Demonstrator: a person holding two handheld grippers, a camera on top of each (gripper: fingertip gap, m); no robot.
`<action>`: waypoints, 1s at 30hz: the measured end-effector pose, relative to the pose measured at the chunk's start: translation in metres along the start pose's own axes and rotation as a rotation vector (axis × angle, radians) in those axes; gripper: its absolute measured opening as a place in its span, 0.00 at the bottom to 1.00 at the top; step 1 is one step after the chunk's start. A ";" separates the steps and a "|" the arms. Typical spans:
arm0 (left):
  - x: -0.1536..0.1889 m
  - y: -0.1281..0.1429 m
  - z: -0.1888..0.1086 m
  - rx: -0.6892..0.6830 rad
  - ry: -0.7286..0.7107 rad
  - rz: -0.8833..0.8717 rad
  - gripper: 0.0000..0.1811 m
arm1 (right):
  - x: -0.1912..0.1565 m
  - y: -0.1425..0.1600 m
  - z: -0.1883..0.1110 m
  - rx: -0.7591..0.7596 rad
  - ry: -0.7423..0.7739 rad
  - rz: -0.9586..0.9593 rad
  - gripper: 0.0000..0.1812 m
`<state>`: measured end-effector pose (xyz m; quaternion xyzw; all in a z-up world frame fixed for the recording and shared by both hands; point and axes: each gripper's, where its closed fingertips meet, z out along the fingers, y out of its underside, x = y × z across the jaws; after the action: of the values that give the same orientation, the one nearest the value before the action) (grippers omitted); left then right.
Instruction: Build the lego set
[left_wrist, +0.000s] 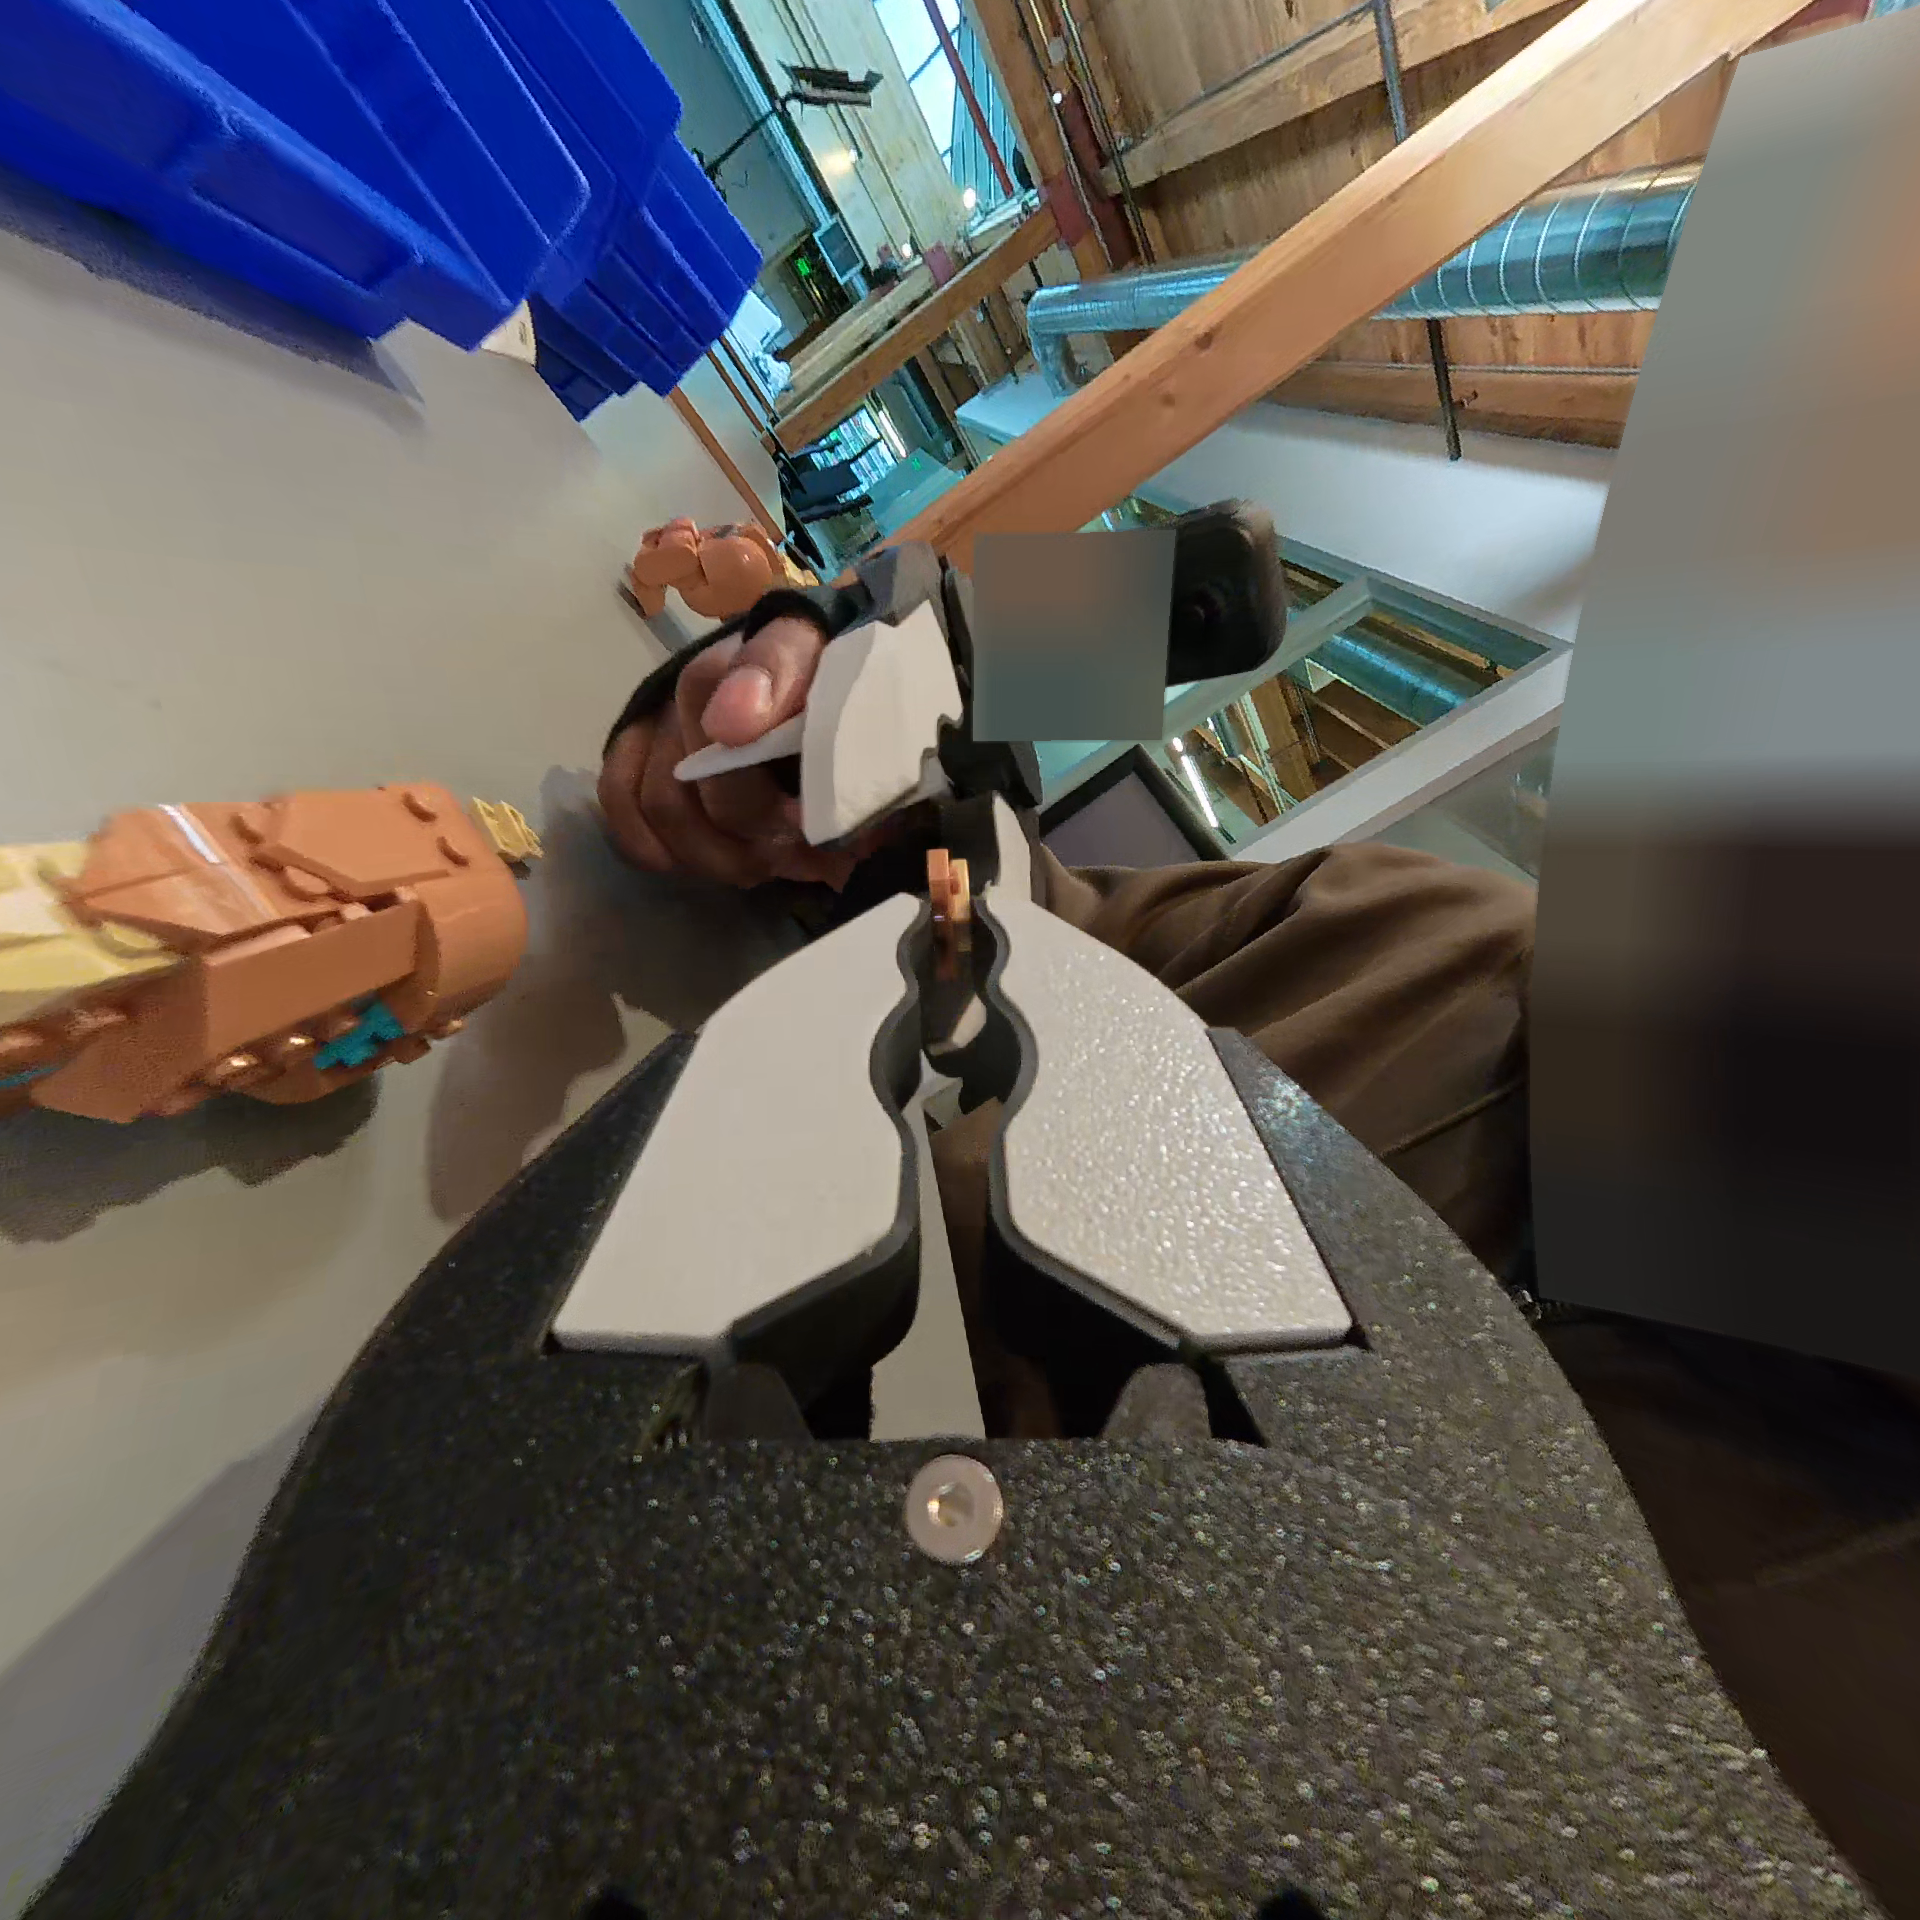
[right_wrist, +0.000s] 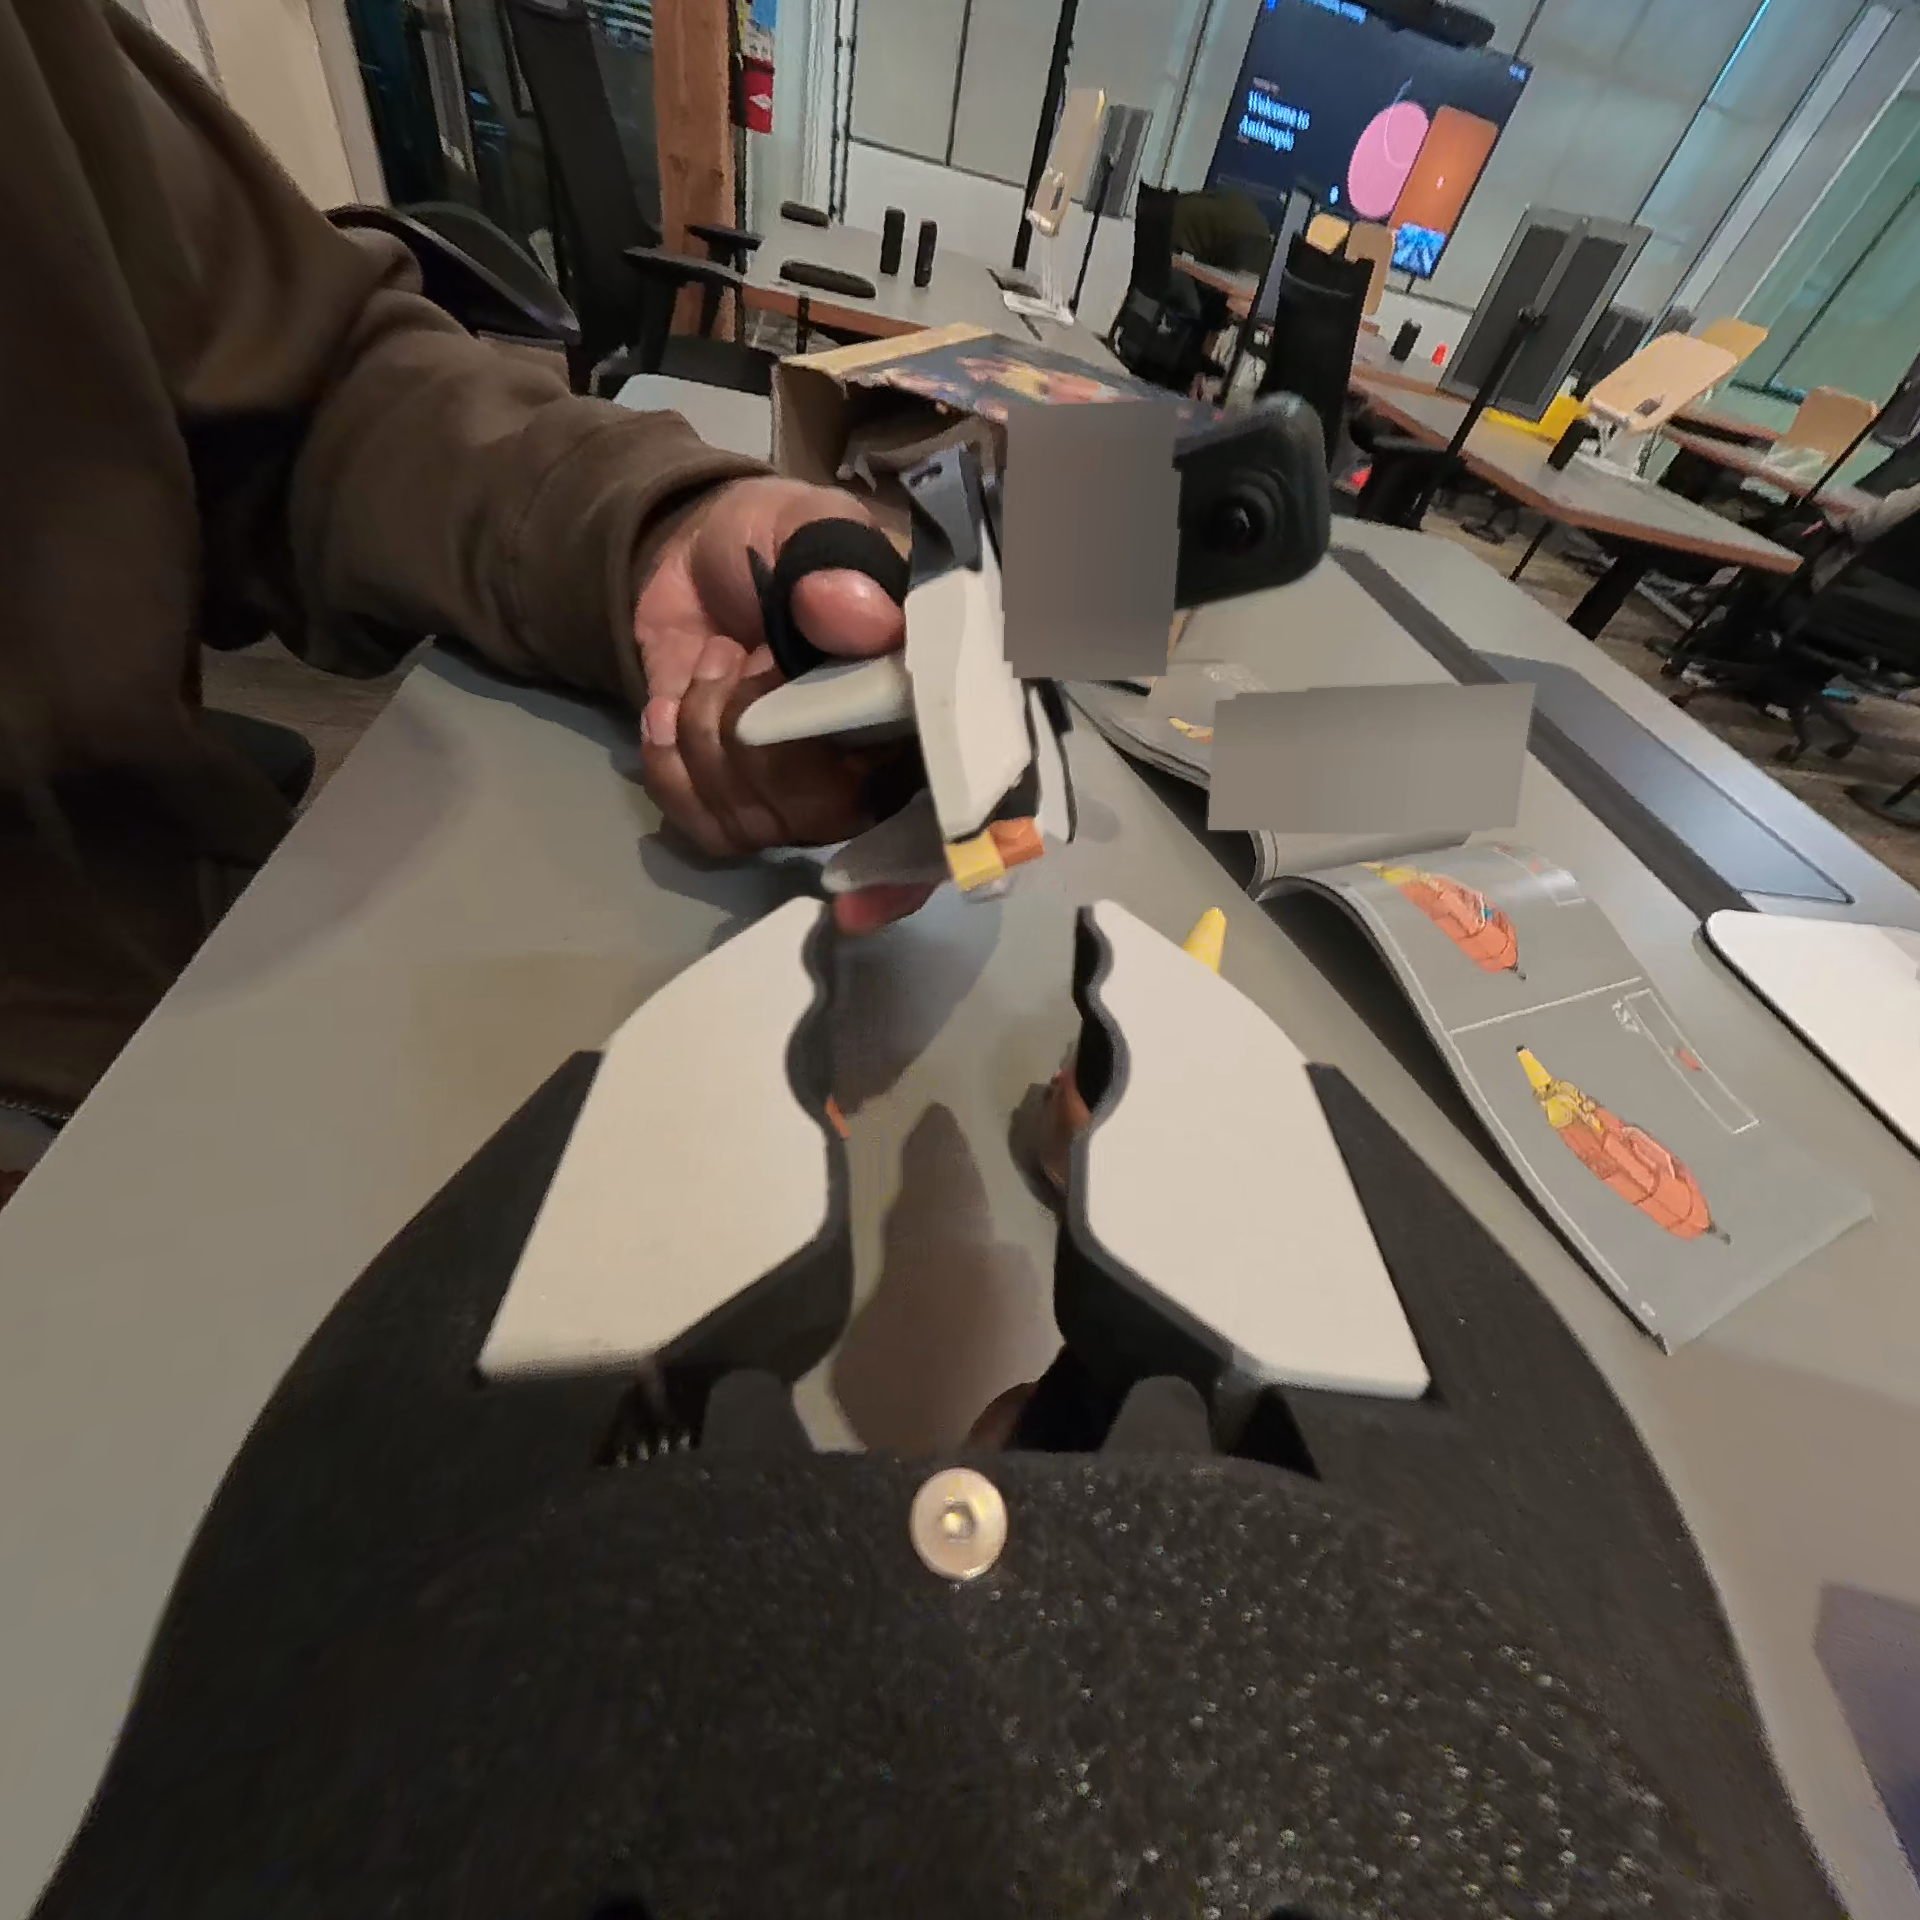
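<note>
Here the left gripper (left_wrist: 951, 914) pinches a small orange-and-tan lego piece (right_wrist: 1006, 854), raised so the right gripper (right_wrist: 951, 997), jaws spread and empty, can reach it.

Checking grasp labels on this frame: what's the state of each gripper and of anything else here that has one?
left gripper: shut on small orange-and-tan lego piece
right gripper: open, empty
orange lego model: lying on the table, ungripped
instruction booklet: open, lying on the table
cardboard box: end flap open
wall screen: on
</note>
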<state>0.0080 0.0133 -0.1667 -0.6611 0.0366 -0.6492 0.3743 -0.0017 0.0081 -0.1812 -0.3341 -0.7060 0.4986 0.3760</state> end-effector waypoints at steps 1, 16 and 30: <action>-0.001 -0.003 -0.003 0.007 -0.011 0.010 0.04 | 0.001 0.003 0.000 -0.022 -0.002 0.011 0.27; -0.025 -0.007 -0.031 -0.070 -0.198 0.173 0.04 | -0.036 0.058 0.010 -0.489 -0.147 0.093 0.21; -0.029 -0.004 -0.033 -0.092 -0.230 0.197 0.04 | -0.035 0.072 0.027 -0.597 -0.056 0.229 0.18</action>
<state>-0.0271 0.0168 -0.1930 -0.7409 0.0879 -0.5269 0.4071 -0.0003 -0.0133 -0.2630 -0.4930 -0.7890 0.3175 0.1834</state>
